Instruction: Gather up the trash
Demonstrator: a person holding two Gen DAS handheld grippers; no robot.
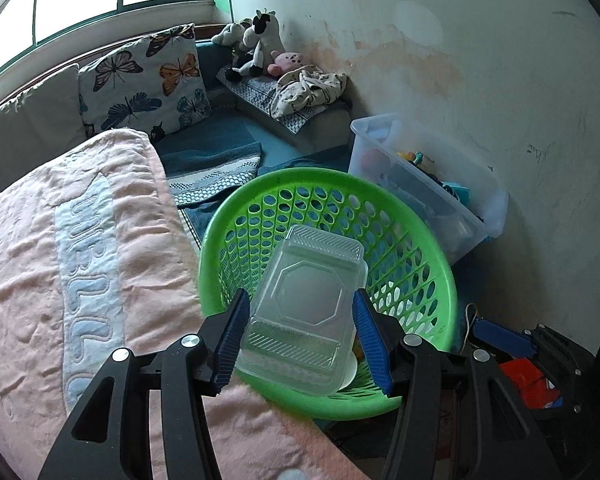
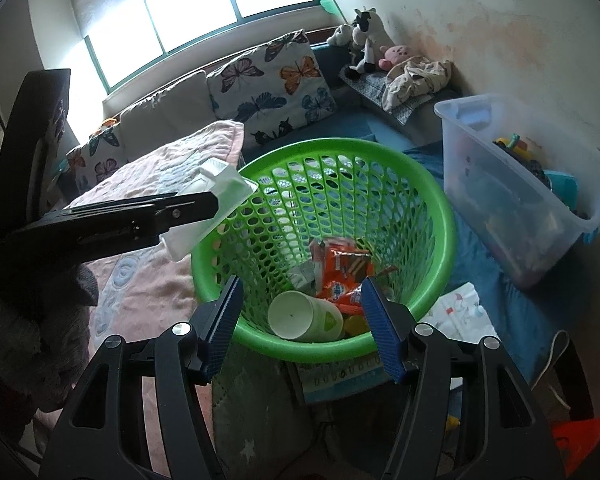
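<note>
My left gripper [image 1: 300,340] is shut on a clear plastic clamshell food box [image 1: 306,304], held above the near rim of a green perforated basket [image 1: 420,256]. In the right wrist view the same box [image 2: 216,200] shows at the left gripper's tip, over the basket's left rim [image 2: 440,216]. Inside the basket lie a white paper cup [image 2: 296,314] and orange snack wrappers [image 2: 342,272]. My right gripper [image 2: 304,324] is open and empty, just above the basket's near rim.
A pink quilt [image 1: 60,280] covers the surface left of the basket. A clear storage bin of toys [image 2: 512,184] stands to the right. Butterfly cushions [image 2: 276,80] and plush toys [image 2: 364,40] line the back. A printed sheet [image 2: 340,376] lies under the basket's front.
</note>
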